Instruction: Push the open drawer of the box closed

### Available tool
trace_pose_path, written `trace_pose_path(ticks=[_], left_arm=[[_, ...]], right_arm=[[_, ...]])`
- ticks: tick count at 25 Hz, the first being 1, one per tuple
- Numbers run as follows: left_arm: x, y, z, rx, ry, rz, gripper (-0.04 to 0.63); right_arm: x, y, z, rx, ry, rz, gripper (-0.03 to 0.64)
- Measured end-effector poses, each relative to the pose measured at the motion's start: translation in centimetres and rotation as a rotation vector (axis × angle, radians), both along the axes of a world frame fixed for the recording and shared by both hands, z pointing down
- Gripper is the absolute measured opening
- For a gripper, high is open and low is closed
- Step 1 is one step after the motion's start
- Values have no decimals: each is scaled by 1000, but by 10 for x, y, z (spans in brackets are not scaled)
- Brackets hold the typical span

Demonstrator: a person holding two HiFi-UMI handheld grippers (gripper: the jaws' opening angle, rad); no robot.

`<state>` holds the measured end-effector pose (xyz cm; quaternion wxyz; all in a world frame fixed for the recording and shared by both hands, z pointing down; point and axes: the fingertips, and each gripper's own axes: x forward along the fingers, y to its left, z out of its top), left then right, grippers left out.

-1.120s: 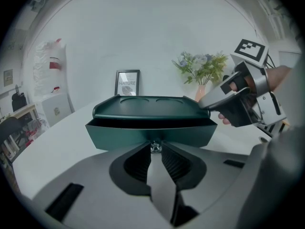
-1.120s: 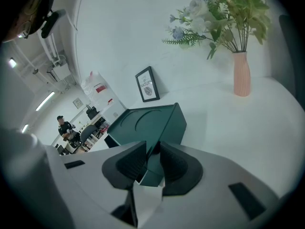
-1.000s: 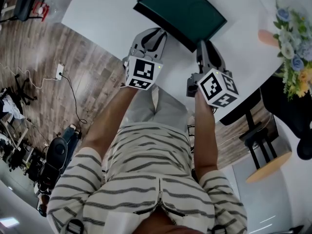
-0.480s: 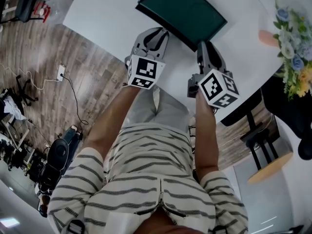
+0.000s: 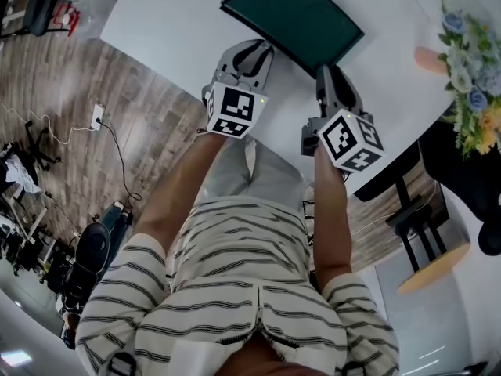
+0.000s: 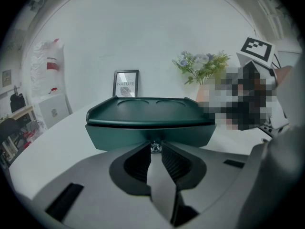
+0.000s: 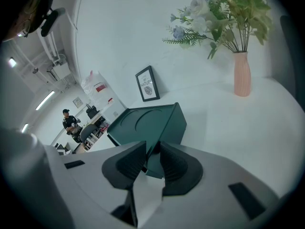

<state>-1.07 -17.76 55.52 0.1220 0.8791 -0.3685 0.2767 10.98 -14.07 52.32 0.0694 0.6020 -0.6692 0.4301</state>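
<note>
Left tongs square on the drawer front, push lies straight ahead.

On the white table (image 5: 172,22) I have the dark green box (image 6: 147,109), matte, smooth, with rounded edges and two shallow round recesses in its lid. It sits dead ahead of my left gripper (image 6: 156,150). The drawer front (image 6: 119,136) runs broadside across that gripper's view, so its travel is directly away from me. The left jaws stand slightly parted with the small shiny knob (image 6: 155,147) at their ribbed tips; I can't tell whether they pinch it. My right gripper (image 7: 152,157) is narrowly parted and empty, aimed at the box's corner, so I judge the left one better placed.
</note>
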Motion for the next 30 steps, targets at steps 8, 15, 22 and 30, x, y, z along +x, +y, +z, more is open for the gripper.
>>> trace_pose_path(ticks=[8,15,22,30], left_arm=[[4,-5,0,11,15,3,71],[6,-7,0,8,16,4,71],[7,-9,0,7,12,6,74],[7,-9,0,9,-5,10,75]], right_arm=[[0,0,0,-5,13,-11,104],[-1,0,1,-9,19,-24,104],[-2,-1,1,-10,36,-47,107],[-2,0,1,-18,31,-35,107]])
